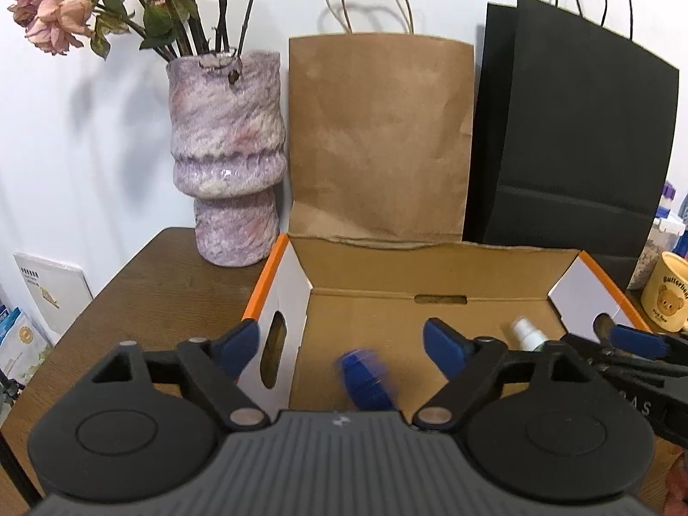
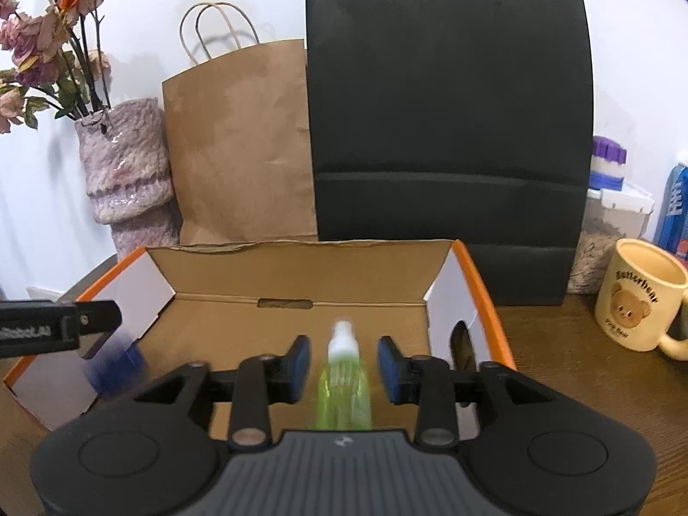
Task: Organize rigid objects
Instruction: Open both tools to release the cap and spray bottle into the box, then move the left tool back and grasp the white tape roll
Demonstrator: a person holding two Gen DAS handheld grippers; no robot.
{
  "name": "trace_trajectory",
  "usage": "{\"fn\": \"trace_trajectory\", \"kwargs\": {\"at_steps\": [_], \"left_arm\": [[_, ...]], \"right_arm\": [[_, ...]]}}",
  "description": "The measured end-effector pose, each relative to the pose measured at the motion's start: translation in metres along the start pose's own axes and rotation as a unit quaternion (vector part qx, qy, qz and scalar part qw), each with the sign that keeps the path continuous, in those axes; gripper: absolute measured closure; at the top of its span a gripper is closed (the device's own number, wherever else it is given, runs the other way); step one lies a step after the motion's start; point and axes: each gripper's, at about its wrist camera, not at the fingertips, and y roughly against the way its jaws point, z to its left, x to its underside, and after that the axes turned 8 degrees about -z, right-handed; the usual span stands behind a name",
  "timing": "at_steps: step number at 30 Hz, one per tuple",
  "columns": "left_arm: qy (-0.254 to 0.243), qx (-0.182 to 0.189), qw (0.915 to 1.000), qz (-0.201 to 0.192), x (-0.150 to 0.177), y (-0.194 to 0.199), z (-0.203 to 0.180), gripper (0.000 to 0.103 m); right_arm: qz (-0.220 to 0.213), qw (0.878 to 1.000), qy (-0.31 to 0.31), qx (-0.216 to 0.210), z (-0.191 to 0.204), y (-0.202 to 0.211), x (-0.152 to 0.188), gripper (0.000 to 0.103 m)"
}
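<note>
I had both tools over the open orange-edged cardboard box (image 1: 430, 266) on the dark wooden bench (image 1: 163, 275). My left tool (image 1: 342, 346) stood released, jaws spread wide, with the blurred blue plastic object (image 1: 365, 382) between them at six o'clock, touching neither pad; I judged it was dropping to the box floor. My right tool (image 2: 344, 365) was also let go, its pads standing clear either side of the green spray bottle with a white cap (image 2: 344, 382). That bottle's long axis ran along the tool's pointing line, cap toward twelve o'clock, and it too was smeared, so I took it as falling free. From the left tool the bottle lay at about two o'clock, nearer my right hand. Both items looked set to land inside the box
</note>
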Motion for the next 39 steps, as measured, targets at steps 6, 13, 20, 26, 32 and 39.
{"fn": "trace_trajectory", "kwargs": {"at_steps": [6,13,20,26,32,39], "left_arm": [[0.001,0.003,0.9999,-0.012,-0.005,0.008,0.001,0.000],[0.004,0.004,0.9996,-0.028,-0.011,0.023,0.002,0.000],[0.001,0.014,0.9986,-0.051,-0.014,0.055,0.002,0.000],[0.003,0.019,0.9970,-0.075,-0.013,0.096,0.006,0.000],[0.006,0.024,0.9962,-0.083,-0.007,0.131,0.011,0.000],[0.008,0.024,0.9961,-0.084,0.005,0.168,0.018,0.000]], "right_arm": [[-0.011,1.000,0.004,0.007,-0.001,0.007,-0.003,0.000],[-0.009,1.000,0.006,0.005,-0.001,0.019,-0.006,0.000],[-0.028,0.999,0.015,-0.001,0.004,0.047,-0.012,0.000],[-0.051,0.998,0.022,-0.016,0.010,0.084,-0.013,0.000],[-0.056,0.998,0.032,-0.025,0.015,0.119,-0.004,0.000],[-0.053,0.997,0.040,-0.026,0.016,0.157,0.012,0.000]]}}
